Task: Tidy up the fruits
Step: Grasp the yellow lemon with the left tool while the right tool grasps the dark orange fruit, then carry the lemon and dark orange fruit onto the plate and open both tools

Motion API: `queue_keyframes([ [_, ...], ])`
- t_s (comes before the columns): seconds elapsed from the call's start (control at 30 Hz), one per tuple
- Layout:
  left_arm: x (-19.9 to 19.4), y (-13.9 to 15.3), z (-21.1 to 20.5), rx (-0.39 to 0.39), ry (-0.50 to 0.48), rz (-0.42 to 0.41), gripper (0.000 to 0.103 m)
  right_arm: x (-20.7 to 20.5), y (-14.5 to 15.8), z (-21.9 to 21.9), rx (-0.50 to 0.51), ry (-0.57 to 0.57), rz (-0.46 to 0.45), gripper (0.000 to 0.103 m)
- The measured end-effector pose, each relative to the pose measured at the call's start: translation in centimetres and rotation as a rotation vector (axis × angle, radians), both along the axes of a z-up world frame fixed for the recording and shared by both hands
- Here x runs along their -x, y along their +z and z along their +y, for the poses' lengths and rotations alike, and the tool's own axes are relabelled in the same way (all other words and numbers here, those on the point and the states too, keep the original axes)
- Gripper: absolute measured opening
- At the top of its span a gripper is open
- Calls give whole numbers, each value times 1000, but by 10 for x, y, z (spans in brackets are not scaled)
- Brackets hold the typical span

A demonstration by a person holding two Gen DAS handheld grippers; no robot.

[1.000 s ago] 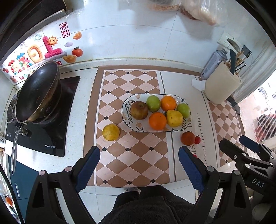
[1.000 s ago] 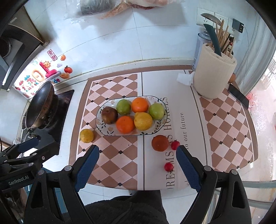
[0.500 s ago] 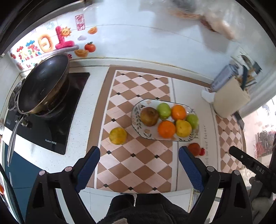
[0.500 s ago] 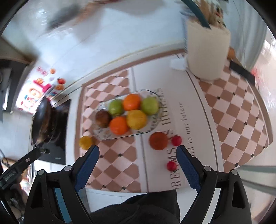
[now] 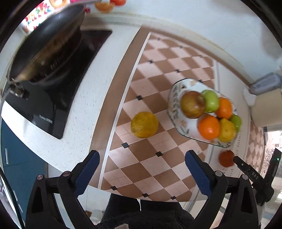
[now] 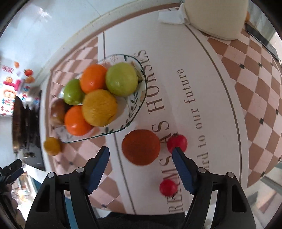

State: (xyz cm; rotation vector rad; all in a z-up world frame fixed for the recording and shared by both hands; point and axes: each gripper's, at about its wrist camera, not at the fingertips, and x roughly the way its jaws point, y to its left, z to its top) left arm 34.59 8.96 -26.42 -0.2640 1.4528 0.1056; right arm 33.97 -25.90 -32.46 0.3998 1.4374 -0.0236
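A patterned oval plate (image 5: 173, 98) (image 6: 135, 107) holds several fruits: oranges, green apples, a yellow one and a brown one. A loose yellow fruit (image 5: 144, 124) (image 6: 52, 146) lies on the checkered mat left of the plate. A dark orange fruit (image 6: 141, 147) (image 5: 226, 158) and two small red fruits (image 6: 177, 143) (image 6: 168, 187) lie on the mat below the plate. My left gripper (image 5: 141, 159) is open and empty, just short of the yellow fruit. My right gripper (image 6: 140, 155) is open and empty, its jaws either side of the dark orange fruit.
A black pan (image 5: 45, 44) sits on the induction hob (image 5: 52, 109) at the left. A cream utensil holder (image 6: 216, 17) and a crumpled tissue (image 6: 171, 16) stand at the back right. A dark phone (image 6: 262, 41) lies at the right. The counter's front edge is close below both grippers.
Both grippers have dropped lower and closer to the counter. The left has neared the loose yellow fruit; the right has closed in on the dark orange fruit. Both stay open.
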Motion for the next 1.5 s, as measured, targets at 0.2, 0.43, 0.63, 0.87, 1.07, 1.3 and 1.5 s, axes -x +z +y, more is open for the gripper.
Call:
queue_keyframes([
  [0.2,-25,-47,5,43,28,86,99,-14,-24,17,57,77,44,76],
  [0.43,-44,-96,16,123,77,167,99,-26,-31,39,113,141,52,74],
  [0.63,-54,-105,8,123,47,144,87,-28,-40,45,126,172,67,60],
  [0.87,-60,-110,-7,75,-13,121,56,-29,-42,43,110,185,65,60],
  [1.07,-52,-105,-13,91,-7,116,56,-21,-38,40,70,179,65,59],
  [1.3,-50,-55,-19,164,-13,47,56,-14,-3,66,-63,189,-15,59],
  [1.5,-94,-23,-18,227,-53,18,56,-33,21,123,-145,266,-90,59],
])
